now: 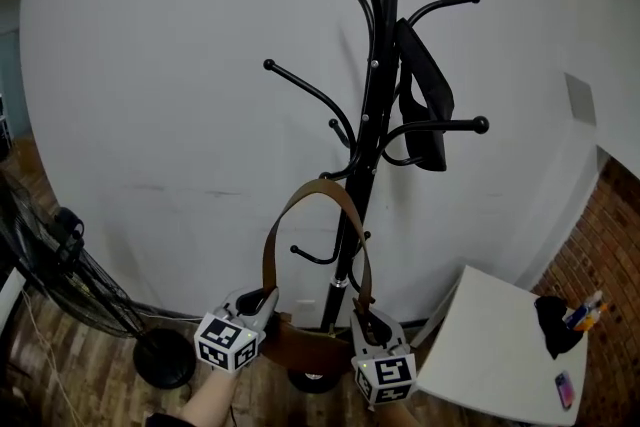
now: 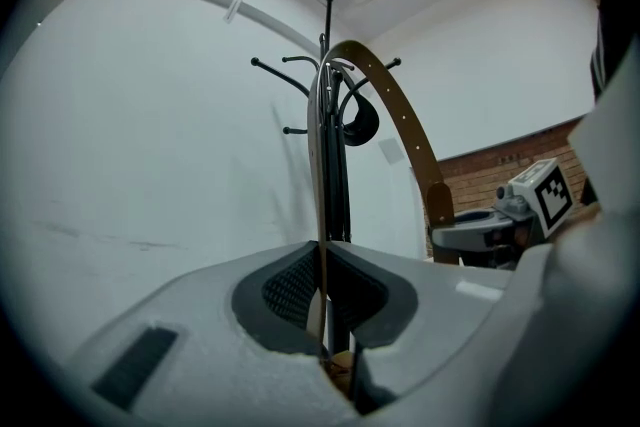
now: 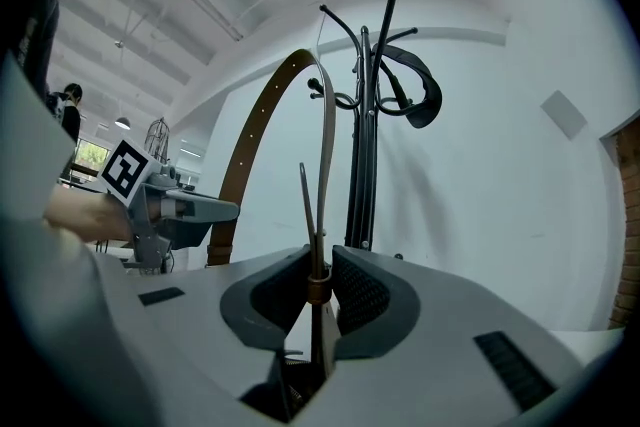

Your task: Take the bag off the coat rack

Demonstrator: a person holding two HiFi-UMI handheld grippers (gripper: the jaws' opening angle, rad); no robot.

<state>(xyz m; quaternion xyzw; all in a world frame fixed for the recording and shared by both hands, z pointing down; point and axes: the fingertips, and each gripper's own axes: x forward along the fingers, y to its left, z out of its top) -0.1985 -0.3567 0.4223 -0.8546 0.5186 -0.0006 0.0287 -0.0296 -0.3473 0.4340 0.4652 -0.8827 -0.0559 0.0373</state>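
Jaws of left gripper (image 2: 322, 303), right gripper (image 3: 318, 290) clamping strap (image 1: 276, 227), bag (image 1: 300, 347) slung between

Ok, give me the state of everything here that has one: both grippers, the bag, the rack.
Left gripper: jaws shut on the bag strap.
Right gripper: jaws shut on the bag strap.
Bag: held low near the rack's foot, strap arched up beside the pole; hooked or free, cannot tell.
Coat rack: upright.
Black item: hanging from an upper hook.
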